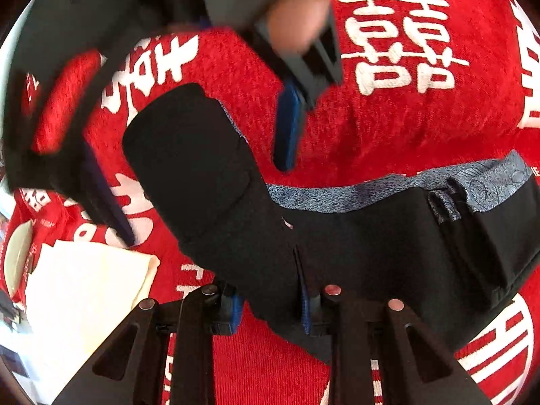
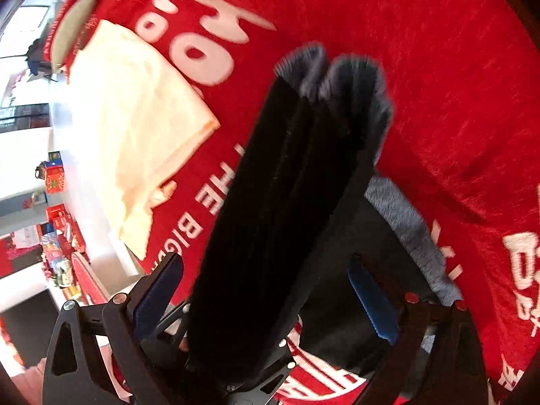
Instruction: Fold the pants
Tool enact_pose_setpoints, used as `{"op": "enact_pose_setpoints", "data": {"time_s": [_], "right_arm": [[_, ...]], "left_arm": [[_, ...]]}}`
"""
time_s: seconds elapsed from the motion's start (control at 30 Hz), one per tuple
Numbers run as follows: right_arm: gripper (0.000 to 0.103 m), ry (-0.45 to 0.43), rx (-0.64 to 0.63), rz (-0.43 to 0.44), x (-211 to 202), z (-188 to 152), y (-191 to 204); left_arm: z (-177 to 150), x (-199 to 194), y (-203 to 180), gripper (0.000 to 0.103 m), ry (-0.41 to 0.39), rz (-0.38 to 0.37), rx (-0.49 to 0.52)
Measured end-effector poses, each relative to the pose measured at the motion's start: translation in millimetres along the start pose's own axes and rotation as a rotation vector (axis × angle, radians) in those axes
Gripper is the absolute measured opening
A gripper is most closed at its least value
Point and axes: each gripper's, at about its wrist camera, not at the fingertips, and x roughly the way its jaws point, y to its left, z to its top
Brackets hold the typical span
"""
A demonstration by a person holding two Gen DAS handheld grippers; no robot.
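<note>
Black pants (image 1: 371, 253) with a grey-blue waistband (image 1: 337, 197) lie on the red cloth, one part folded over toward the upper left. My left gripper (image 1: 270, 307) is shut on the near edge of the pants, with fabric pinched between its blue pads. Over the pants, my right gripper (image 1: 206, 202) hangs wide open, a hand behind it. In the right wrist view the black pants (image 2: 287, 185) run up the middle as a long bundle ending in grey cuffs (image 2: 337, 77). They pass between the spread fingers of the right gripper (image 2: 265, 261), whose pads stand clear of the fabric.
A red tablecloth (image 1: 405, 118) with large white characters covers the surface. A folded cream cloth (image 1: 87, 287) (image 2: 141, 128) lies to the left of the pants, with a pale round plate (image 2: 71, 30) beyond it. Shelves with red boxes (image 2: 57, 236) stand past the table's left edge.
</note>
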Motion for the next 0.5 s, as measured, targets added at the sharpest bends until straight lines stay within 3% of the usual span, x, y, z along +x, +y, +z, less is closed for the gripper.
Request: {"op": "enact_pose_setpoints", "data": {"time_s": [0.03,0.07,0.13,0.27,0.5], "right_arm": [[0.074,0.012,0.018,0.001,4,0,-5],[0.031,0.022,0.034,0.008,7,-2,-10],[0.023,-0.021,0.074,0.048,2,-11,-24],[0.022,-0.167,0.048,0.091,-27,-46,-35],[0.022,-0.449,0.115,0.301,-85,-161,-87]], "left_arm": [[0,-1,-1,0.027,-0.001,-0.002,0.005],[0,-2,-2,0.027,0.004,-0.013,0.005],[1,-8,-4,0.027,-0.004,-0.020,0.012],[11,-32,-17,0.027,-0.052,-0.042,0.051],[31,-99,-68,0.027,-0.157,-0.127,0.189]]}}
